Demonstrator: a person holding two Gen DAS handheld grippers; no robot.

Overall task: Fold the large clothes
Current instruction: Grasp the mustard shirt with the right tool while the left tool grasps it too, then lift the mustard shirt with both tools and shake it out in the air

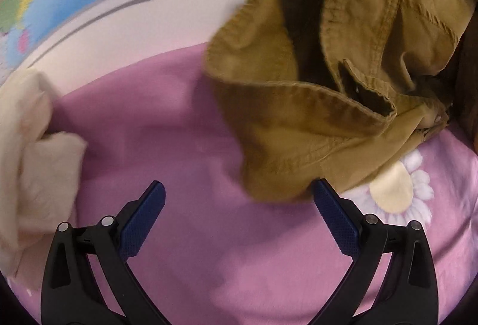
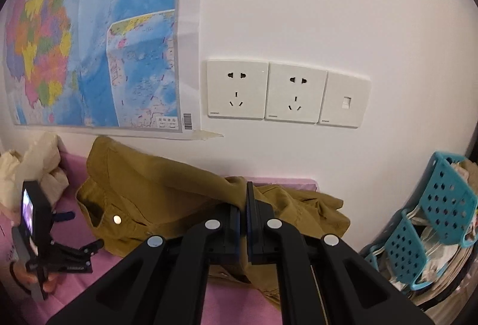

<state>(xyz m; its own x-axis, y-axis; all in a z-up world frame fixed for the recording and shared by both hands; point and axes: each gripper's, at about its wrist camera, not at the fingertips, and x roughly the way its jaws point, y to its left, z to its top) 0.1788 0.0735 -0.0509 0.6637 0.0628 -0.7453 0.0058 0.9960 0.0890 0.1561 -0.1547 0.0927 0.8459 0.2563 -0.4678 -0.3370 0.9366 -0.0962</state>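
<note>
Right gripper (image 2: 246, 223) fingers clamped on tan jacket (image 2: 167, 190), bunched, no fold made; left gripper (image 1: 239, 199) spread wide, empty.

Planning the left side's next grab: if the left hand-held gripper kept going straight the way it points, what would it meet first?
Probably the pink bedsheet: the open left hand-held gripper points at bare sheet, with the brown jacket just off its right finger. Depth is unclear, so the jacket's hanging hem might brush it first.
</note>
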